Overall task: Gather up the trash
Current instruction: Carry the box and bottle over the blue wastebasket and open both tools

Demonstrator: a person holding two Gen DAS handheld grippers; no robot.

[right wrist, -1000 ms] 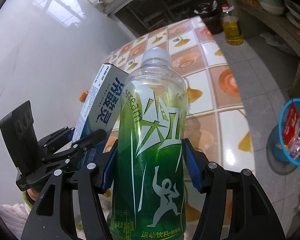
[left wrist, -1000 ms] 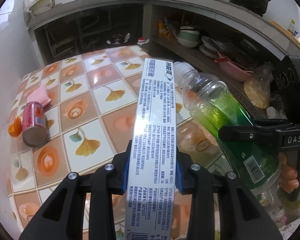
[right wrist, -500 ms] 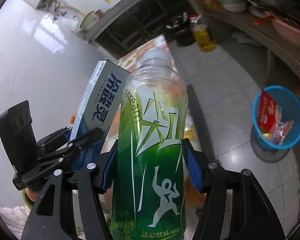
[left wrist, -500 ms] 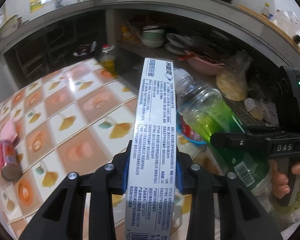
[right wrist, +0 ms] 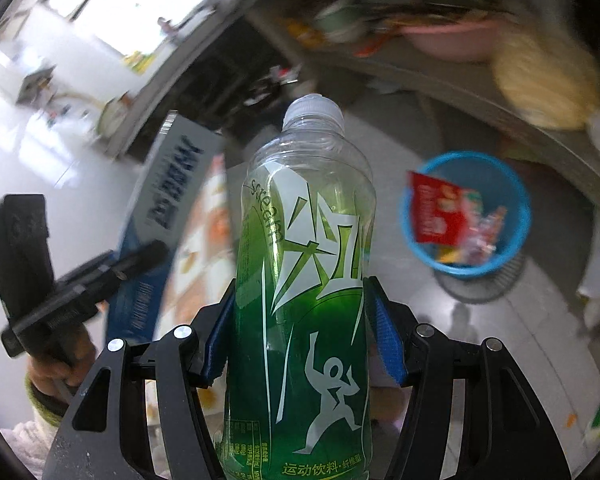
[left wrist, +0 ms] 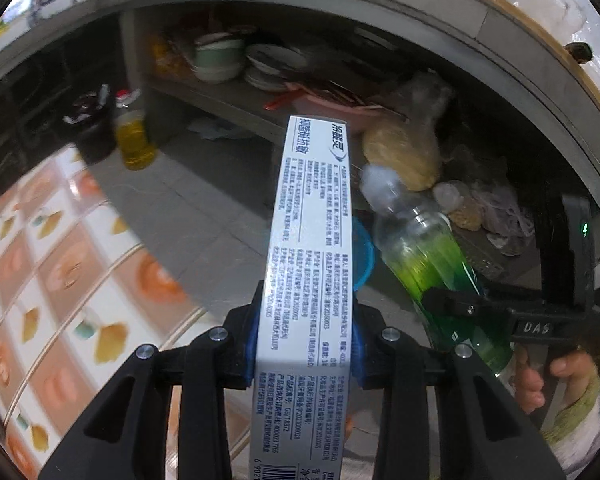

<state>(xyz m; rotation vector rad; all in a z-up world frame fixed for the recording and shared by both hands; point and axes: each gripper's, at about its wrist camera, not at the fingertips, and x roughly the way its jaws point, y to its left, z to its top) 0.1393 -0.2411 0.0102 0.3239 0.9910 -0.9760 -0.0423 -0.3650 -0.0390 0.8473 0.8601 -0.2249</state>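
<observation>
My left gripper (left wrist: pixel 304 336) is shut on a long white toothpaste box (left wrist: pixel 312 248) that points away from the camera. The right gripper (right wrist: pixel 300 332) is shut on a green plastic drink bottle (right wrist: pixel 304 272) with a white cap, held upright between the blue pads. Each view shows the other tool too: the bottle (left wrist: pixel 432 264) at the right of the left wrist view, the box (right wrist: pixel 160 216) at the left of the right wrist view. A blue waste basket (right wrist: pixel 466 216) with wrappers inside stands on the grey floor to the right of the bottle; only its rim (left wrist: pixel 362 252) peeks out behind the box.
A tiled tabletop (left wrist: pixel 60 280) with orange and leaf patterns lies at lower left. A low shelf (left wrist: pixel 236 108) holds bowls, plates and a pink basin (right wrist: pixel 448 40). A yellow oil bottle (left wrist: pixel 134 140) stands on the floor. Bagged food (left wrist: pixel 400 152) sits on the shelf above the basket.
Both grippers have swung right, off the tiled table and over the grey floor, still gripping the box and the bottle. The blue basket has come closer and larger in the right wrist view.
</observation>
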